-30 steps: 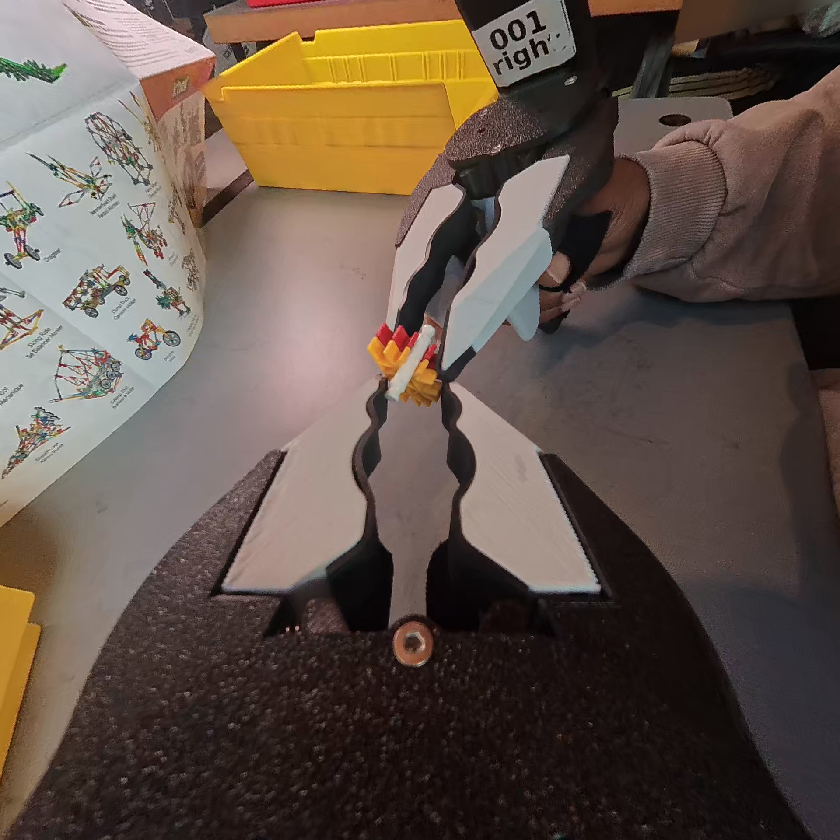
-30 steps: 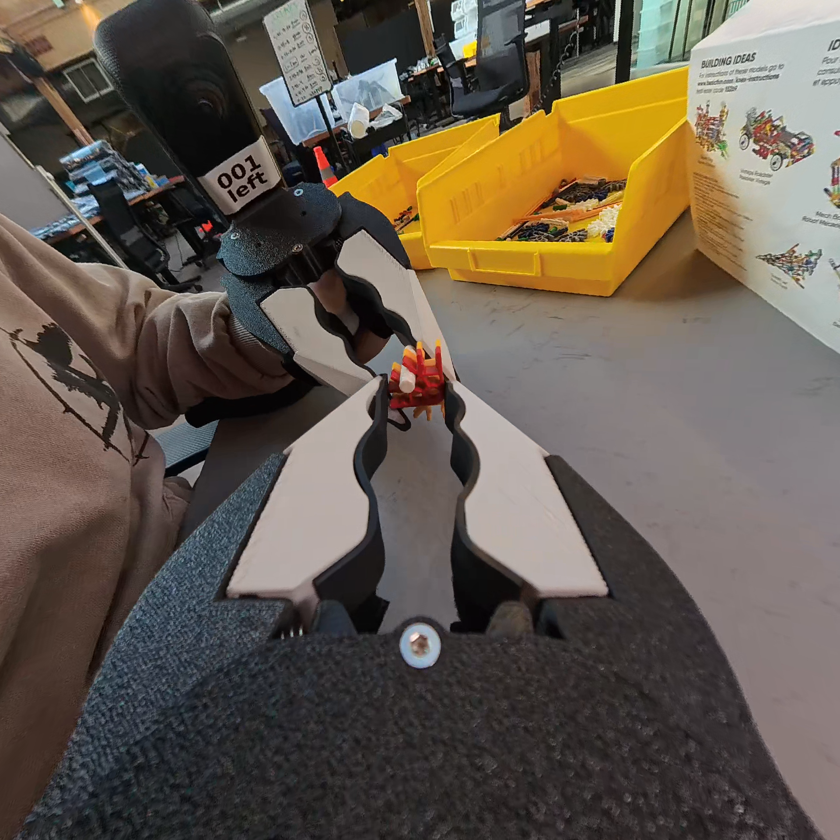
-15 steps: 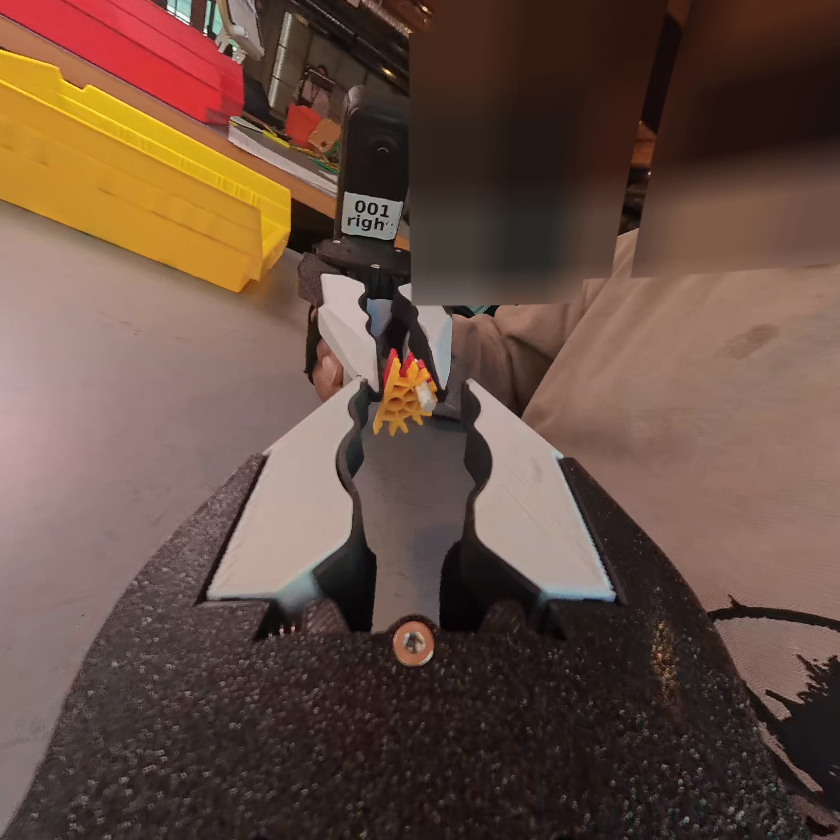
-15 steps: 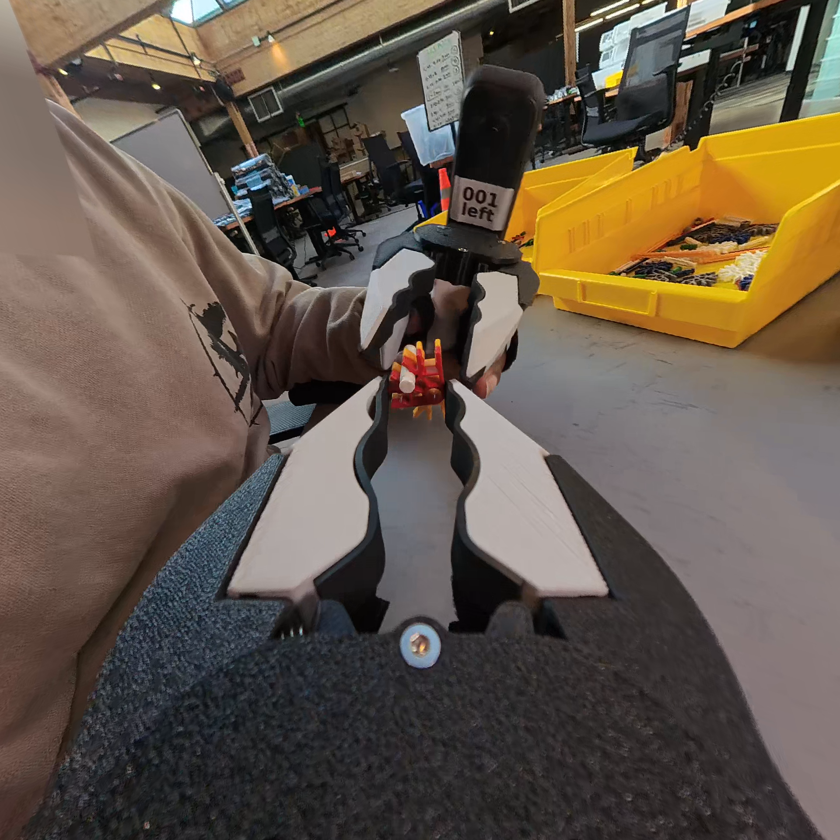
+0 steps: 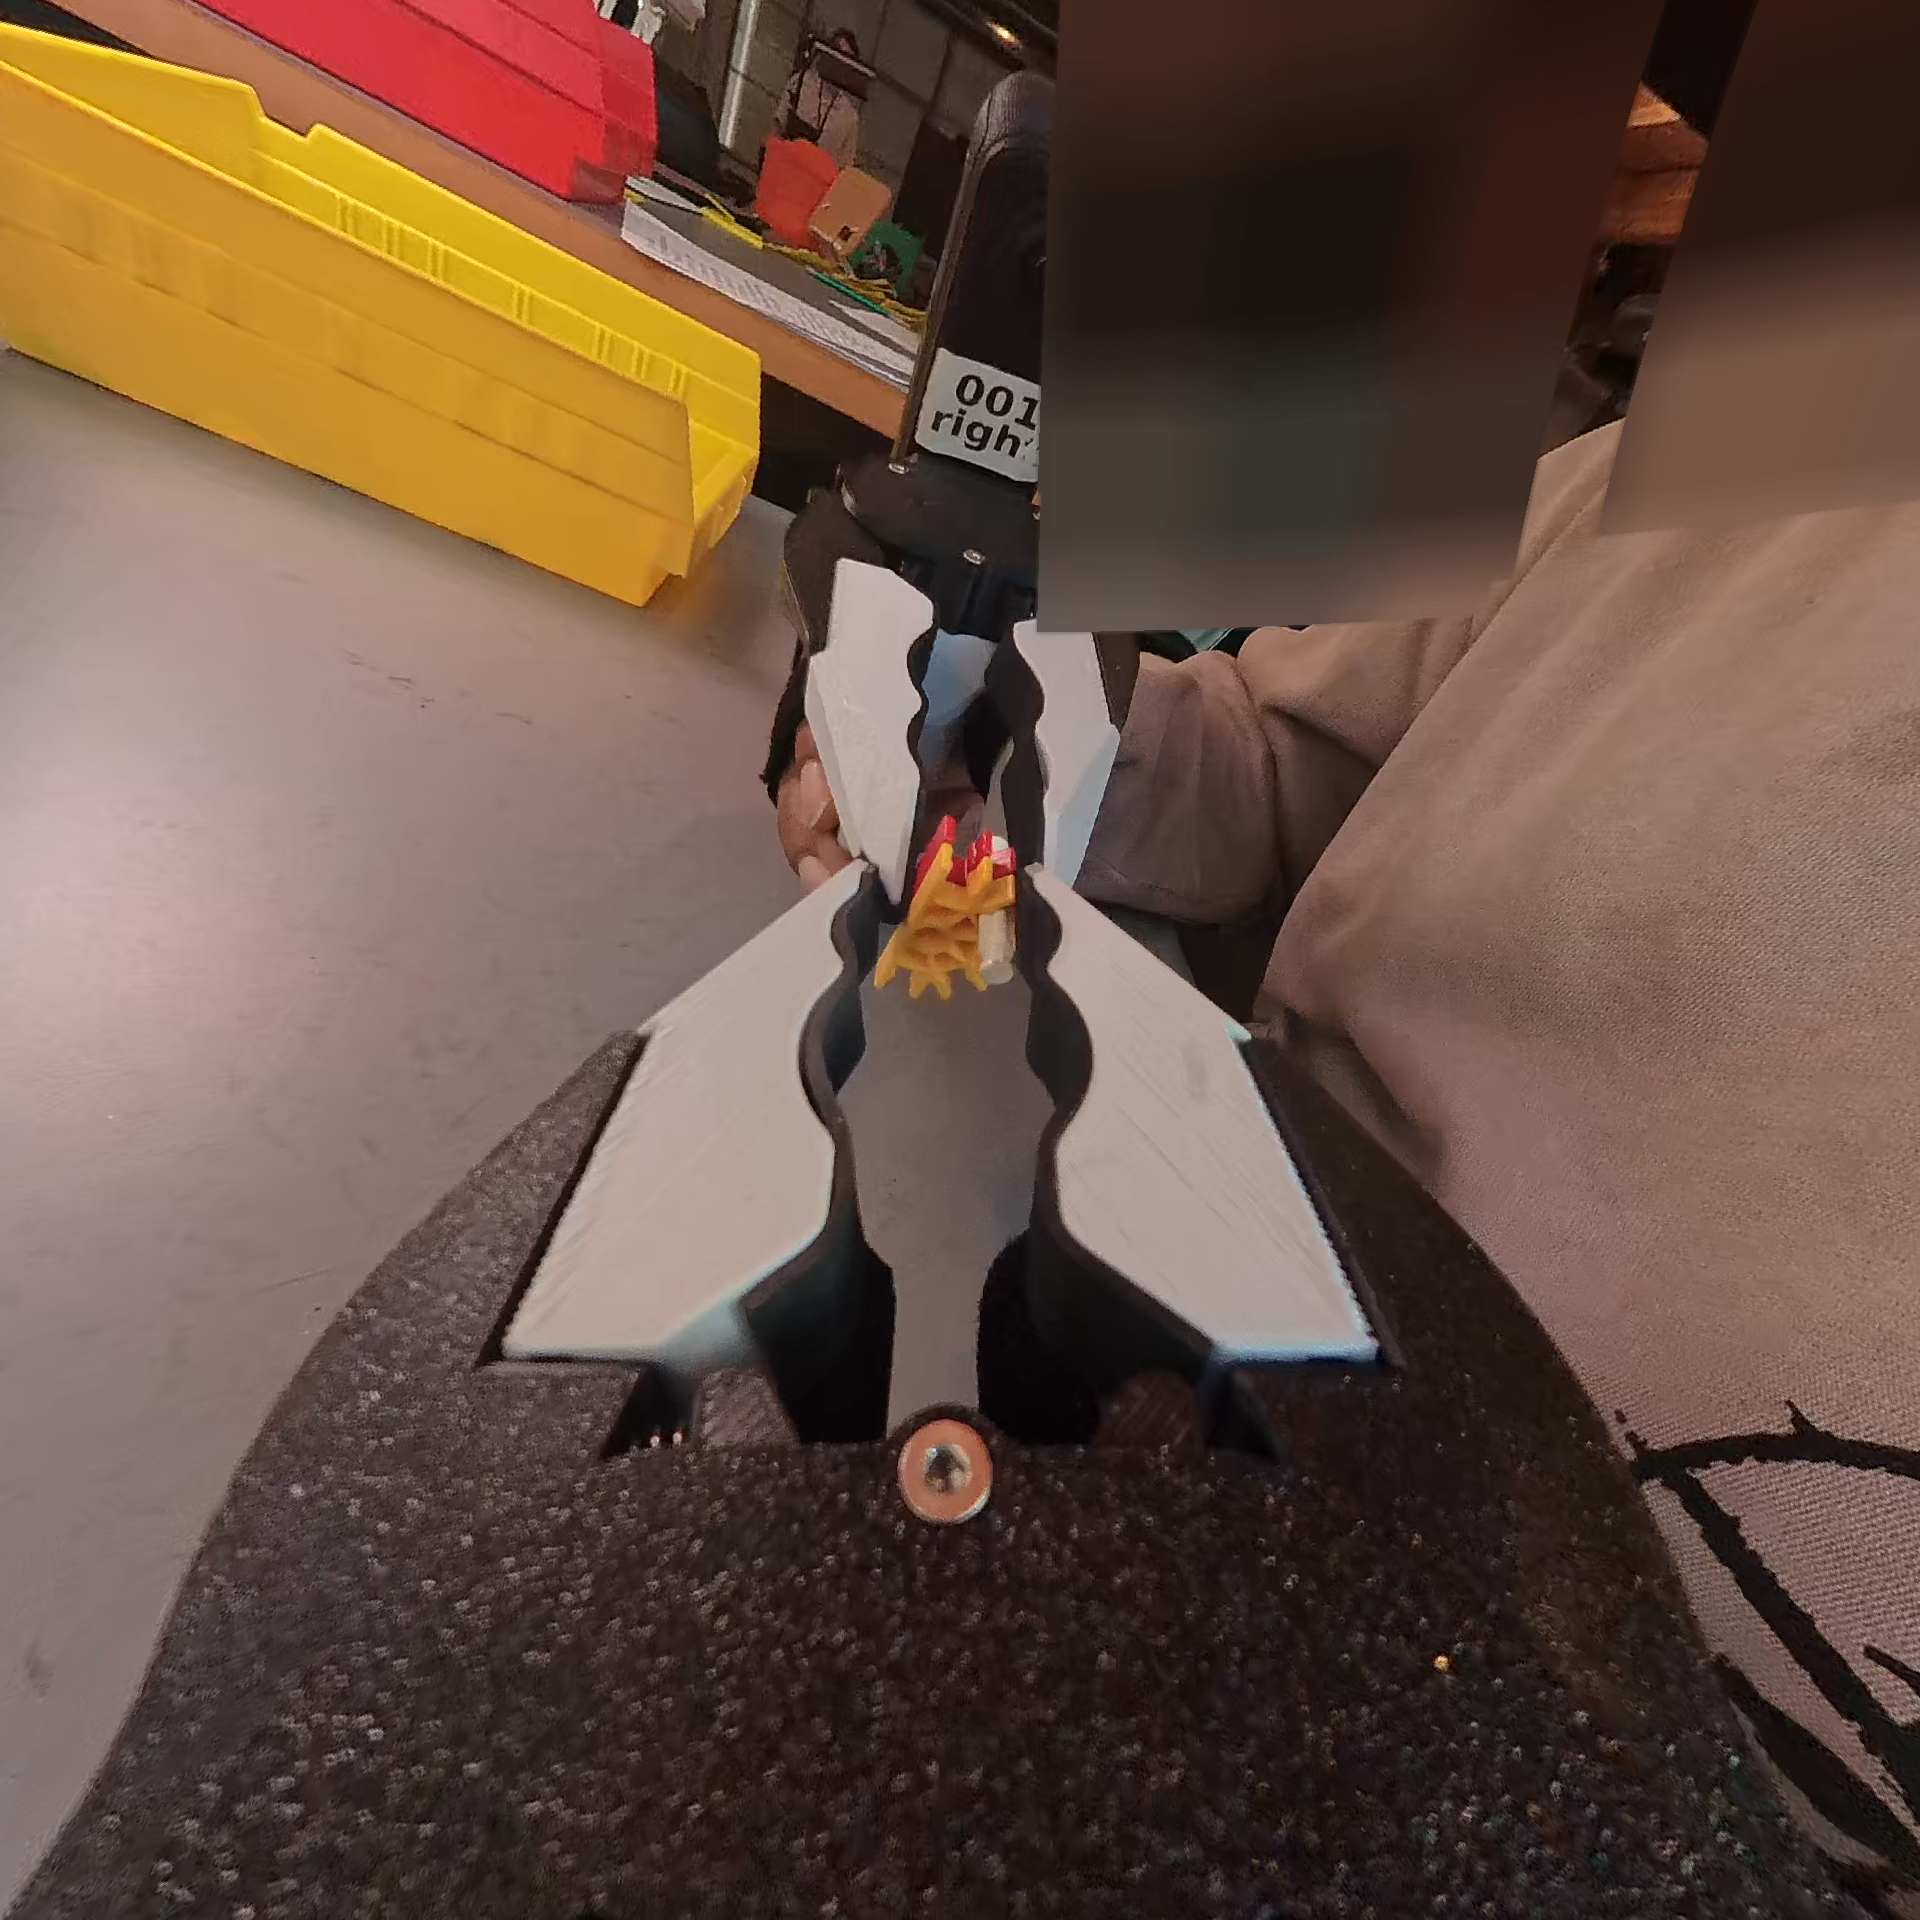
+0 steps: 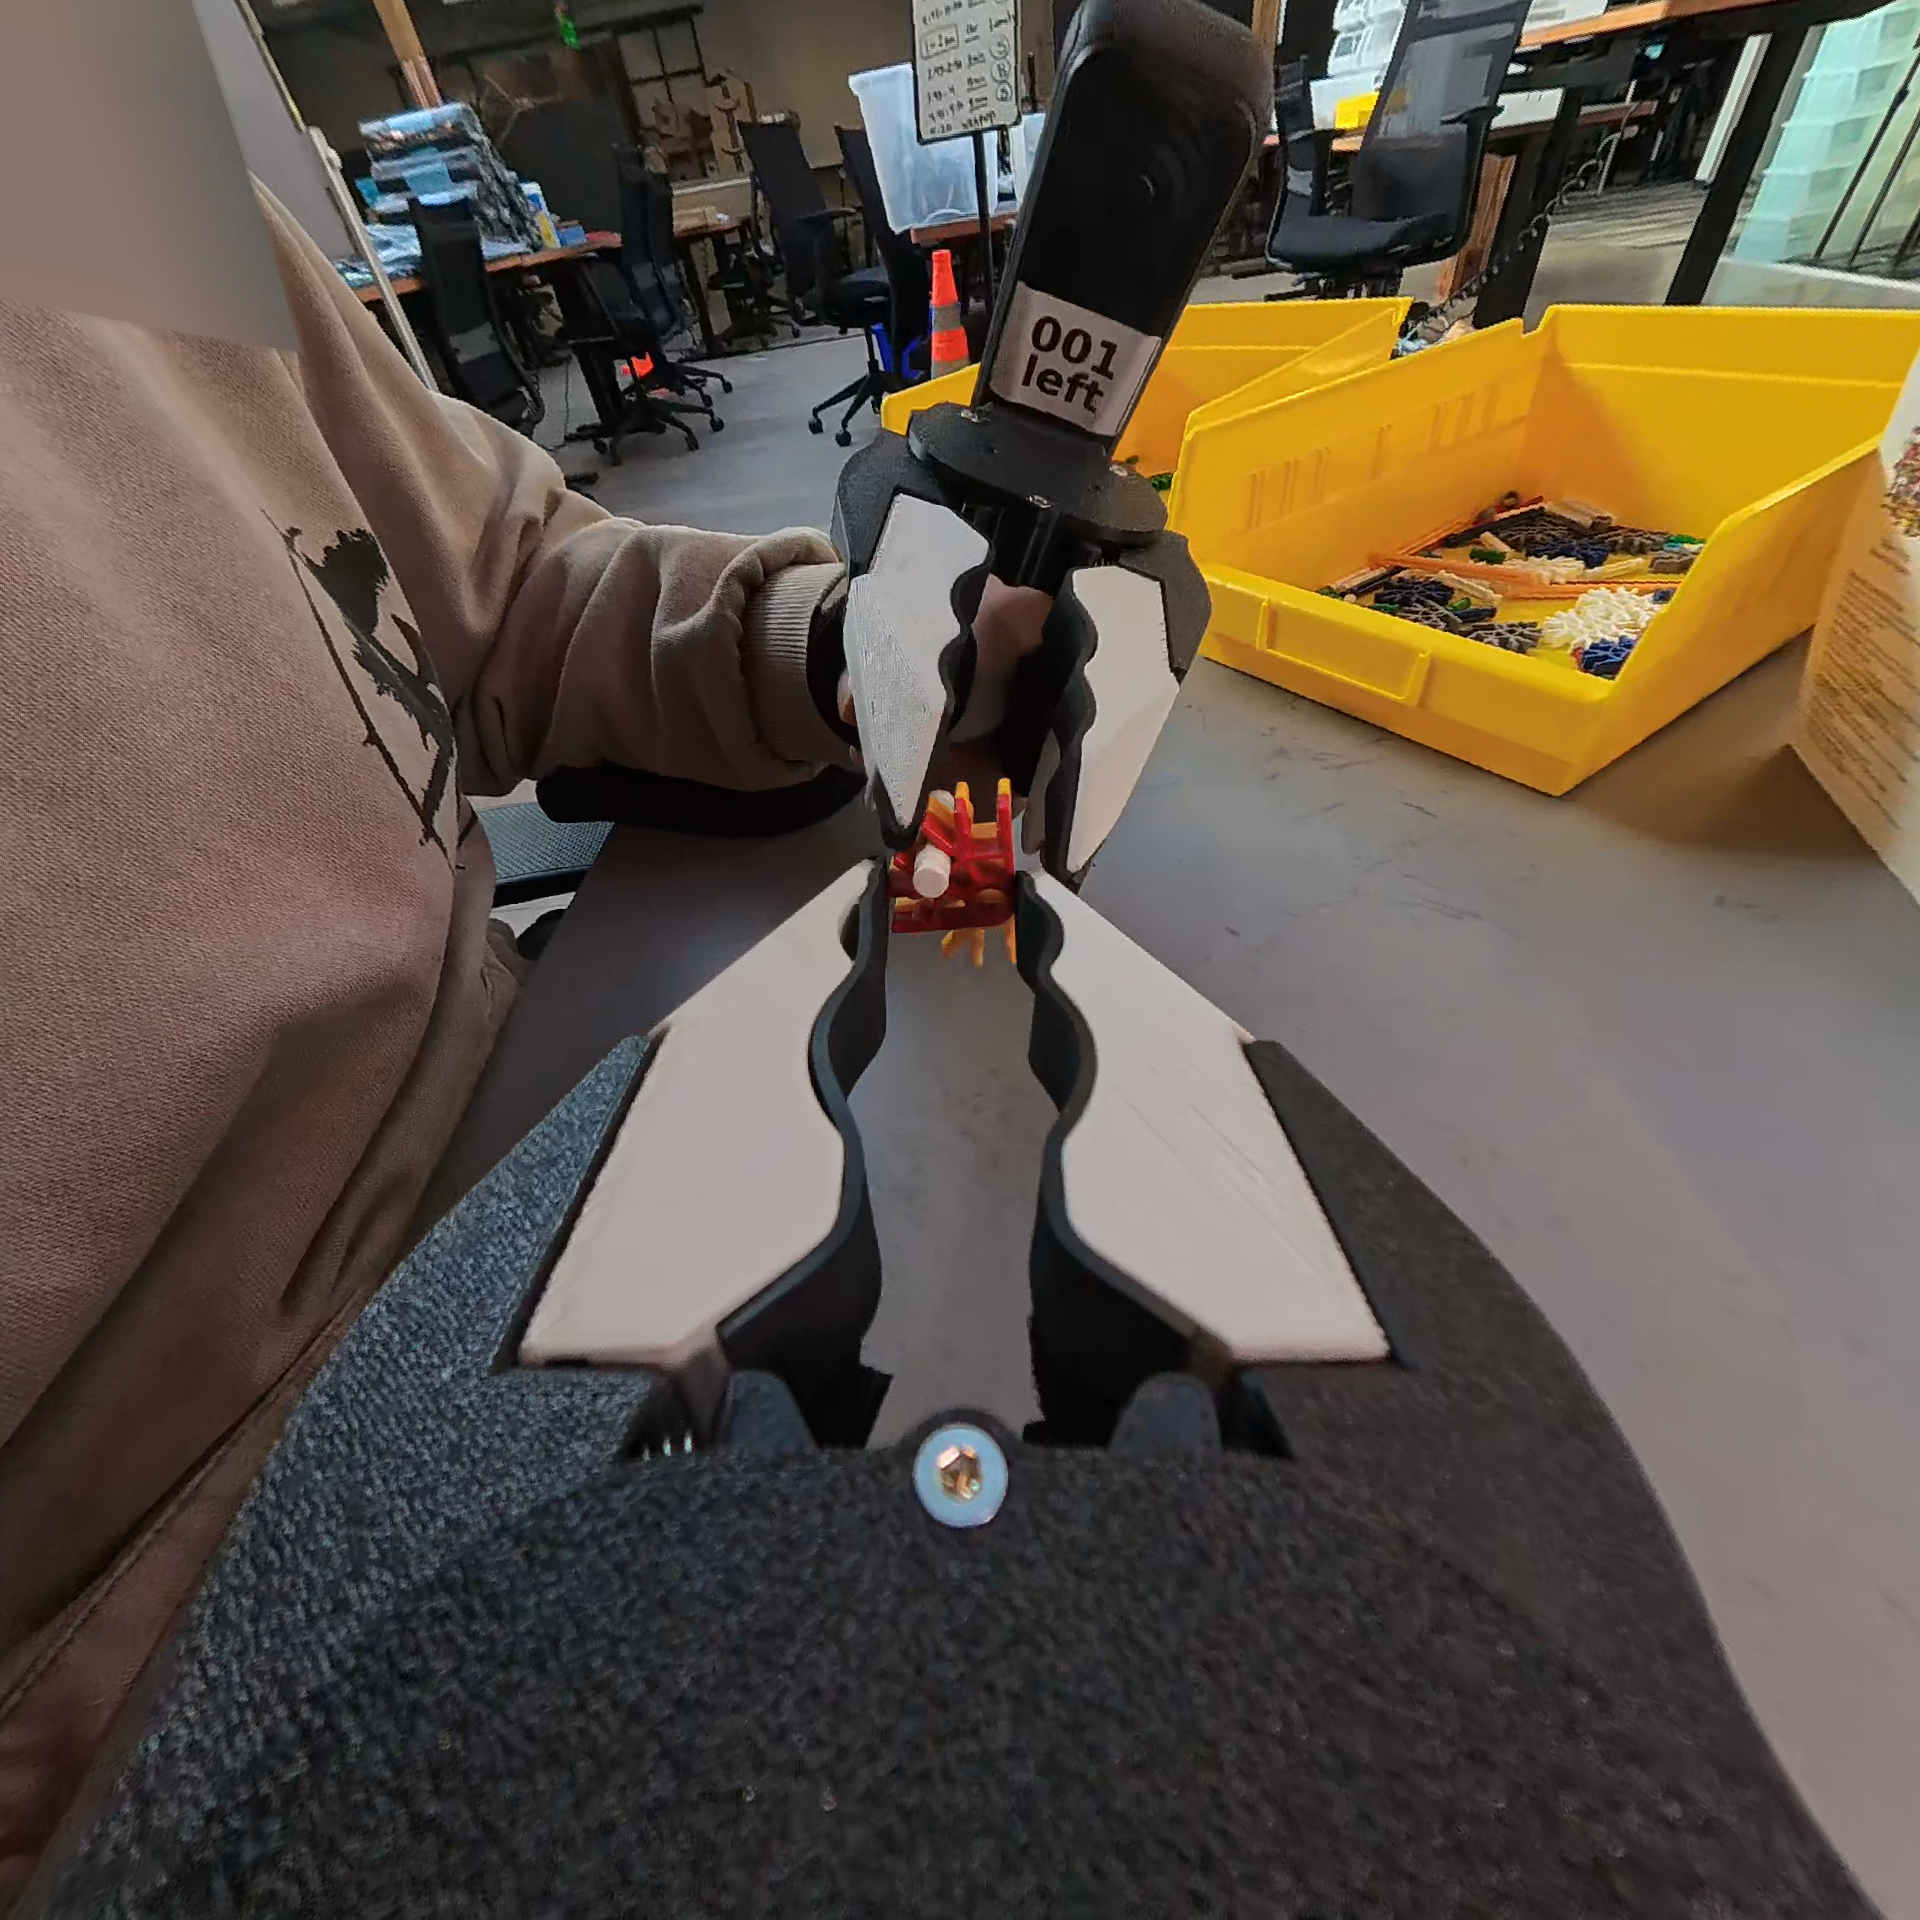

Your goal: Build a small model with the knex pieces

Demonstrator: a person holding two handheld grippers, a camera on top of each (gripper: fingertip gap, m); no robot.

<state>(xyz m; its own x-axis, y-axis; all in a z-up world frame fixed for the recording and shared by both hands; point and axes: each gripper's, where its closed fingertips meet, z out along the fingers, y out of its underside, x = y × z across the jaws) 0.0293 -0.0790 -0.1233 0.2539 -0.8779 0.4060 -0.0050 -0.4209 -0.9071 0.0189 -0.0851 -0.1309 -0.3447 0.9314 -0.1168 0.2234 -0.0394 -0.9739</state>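
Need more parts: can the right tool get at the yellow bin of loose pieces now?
Probably yes: bare table lies between, though the right tool is shut on the connector cluster.

Yellow bin (image 6: 1538,634) holding loose pieces (image 6: 1507,587); grey table (image 6: 1558,1039).

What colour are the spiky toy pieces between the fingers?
Red and yellow spiky toy pieces, with a white rod; right wrist view.

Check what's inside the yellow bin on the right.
The open yellow plastic bin holds a loose layer of small plastic construction pieces: orange rods, white, dark blue and grey snowflake-shaped connectors. Its front wall hides the near floor. The left claw blocks the bin behind.
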